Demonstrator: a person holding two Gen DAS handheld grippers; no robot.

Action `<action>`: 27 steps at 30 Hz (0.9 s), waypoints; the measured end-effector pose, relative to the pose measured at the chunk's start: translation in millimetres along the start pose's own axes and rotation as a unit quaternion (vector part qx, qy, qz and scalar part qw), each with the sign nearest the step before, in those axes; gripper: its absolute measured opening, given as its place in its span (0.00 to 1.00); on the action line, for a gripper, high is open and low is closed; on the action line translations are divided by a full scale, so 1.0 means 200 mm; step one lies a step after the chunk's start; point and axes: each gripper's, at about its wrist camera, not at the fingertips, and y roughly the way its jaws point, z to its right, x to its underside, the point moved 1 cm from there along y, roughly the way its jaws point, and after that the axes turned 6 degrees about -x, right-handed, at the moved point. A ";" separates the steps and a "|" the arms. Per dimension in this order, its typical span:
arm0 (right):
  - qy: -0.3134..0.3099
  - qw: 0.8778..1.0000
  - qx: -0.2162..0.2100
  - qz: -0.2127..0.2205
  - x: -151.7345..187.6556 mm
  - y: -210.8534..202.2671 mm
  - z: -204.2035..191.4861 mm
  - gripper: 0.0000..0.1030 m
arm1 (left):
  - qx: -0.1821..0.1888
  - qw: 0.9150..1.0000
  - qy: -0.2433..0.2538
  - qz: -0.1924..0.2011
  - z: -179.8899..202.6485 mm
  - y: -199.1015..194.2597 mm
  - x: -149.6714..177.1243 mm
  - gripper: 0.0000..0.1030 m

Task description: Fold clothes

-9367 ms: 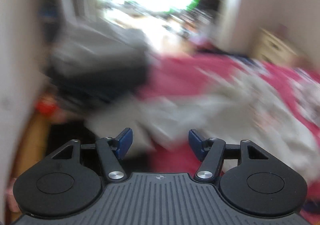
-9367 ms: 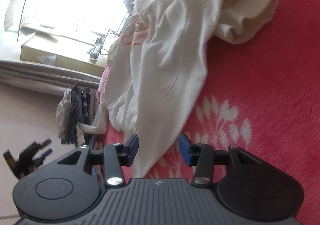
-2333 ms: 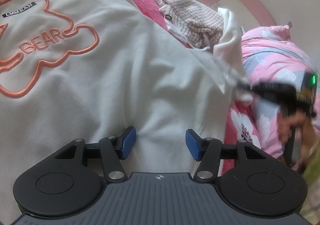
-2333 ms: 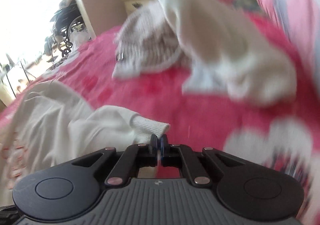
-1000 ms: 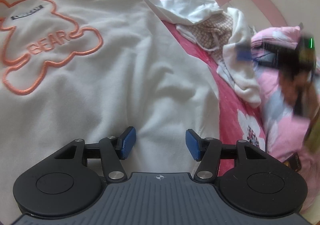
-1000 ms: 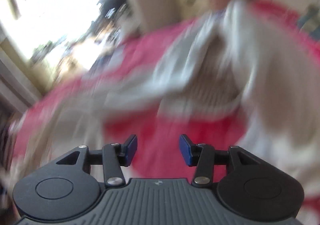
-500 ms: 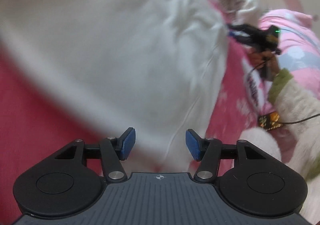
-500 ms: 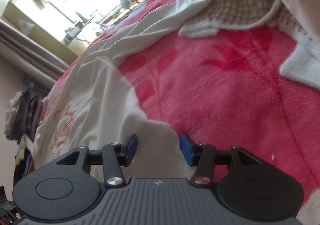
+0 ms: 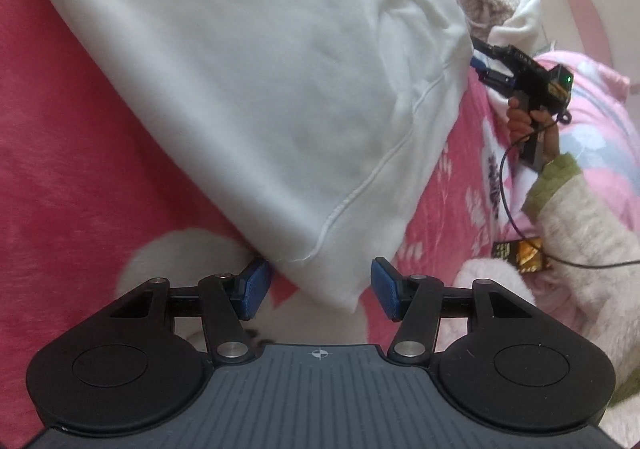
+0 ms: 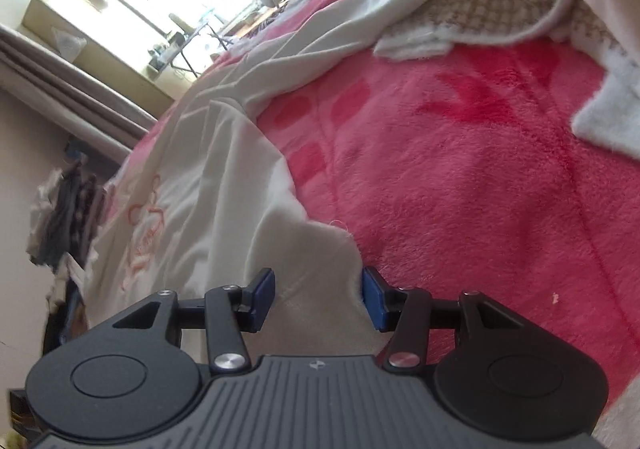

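Covering the bed, a pink blanket [image 10: 460, 177] carries the white sweatshirt [image 9: 260, 69], whose corners lie, perhaps untouched, between the left gripper [image 9: 318, 287] and right gripper [image 10: 318, 299], both spread apart.

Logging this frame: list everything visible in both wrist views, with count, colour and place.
sweatshirt: one, cream white with an orange outline print, spread on the bed; a hem corner lies between each gripper's open fingers.
blanket: one, pink-red plush with paler flower shapes, covering the bed.
knitted garment: one, beige-and-white check, heaped past the sweatshirt, with other white cloth around it.
quilt: one, pale pink with flowers, far right in the left view.
dark clothes: one pile, grey and black, at the bed's far edge.
left gripper: black, blue pads, open.
right gripper: black, blue pads, open.
hand: one, holding the right gripper's handle.
sleeve: one, cream fleece with green cuff.
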 end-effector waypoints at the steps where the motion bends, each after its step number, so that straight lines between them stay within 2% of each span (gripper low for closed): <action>1: 0.004 1.000 0.004 0.004 -0.01 0.00 0.01 0.42 | 0.001 1.000 0.000 0.002 0.00 0.01 0.00 0.51; 4: 0.002 1.000 0.002 0.003 -0.01 0.02 0.02 0.41 | 0.000 1.000 0.003 0.007 0.00 0.01 0.00 0.42; 6: -0.007 1.000 -0.005 -0.003 -0.01 0.03 0.01 0.43 | 0.001 1.000 0.003 0.010 -0.01 -0.01 0.01 0.40; 9: -0.020 1.000 -0.015 -0.012 0.00 0.05 -0.01 0.42 | 0.014 1.000 0.012 0.012 0.00 -0.01 0.02 0.40; 12: -0.026 0.998 -0.038 -0.039 0.01 0.05 -0.01 0.39 | 0.036 0.999 0.008 0.005 -0.01 0.00 0.02 0.40; 16: -0.028 0.996 -0.055 -0.058 0.02 0.02 -0.01 0.39 | 0.030 1.000 -0.004 0.000 0.00 0.04 0.00 0.40; 21: 0.029 0.998 -0.046 -0.026 0.09 0.01 0.06 0.36 | 0.013 1.000 -0.013 0.006 0.01 0.06 -0.01 0.40; 23: 0.019 0.999 -0.032 -0.014 0.12 0.01 0.02 0.34 | -0.006 1.000 -0.001 0.016 0.04 0.06 0.00 0.26; 24: 0.014 1.000 -0.017 -0.012 0.13 0.01 0.00 0.20 | -0.018 1.000 0.004 0.021 0.04 0.05 0.00 0.14; 25: 0.008 1.000 -0.003 -0.013 0.13 0.02 -0.03 0.08 | -0.029 0.999 0.005 0.029 0.05 0.05 0.00 0.07; 27: -0.024 0.999 0.030 -0.005 0.15 0.00 -0.11 0.08 | -0.045 0.998 0.017 0.046 0.08 0.02 0.00 0.05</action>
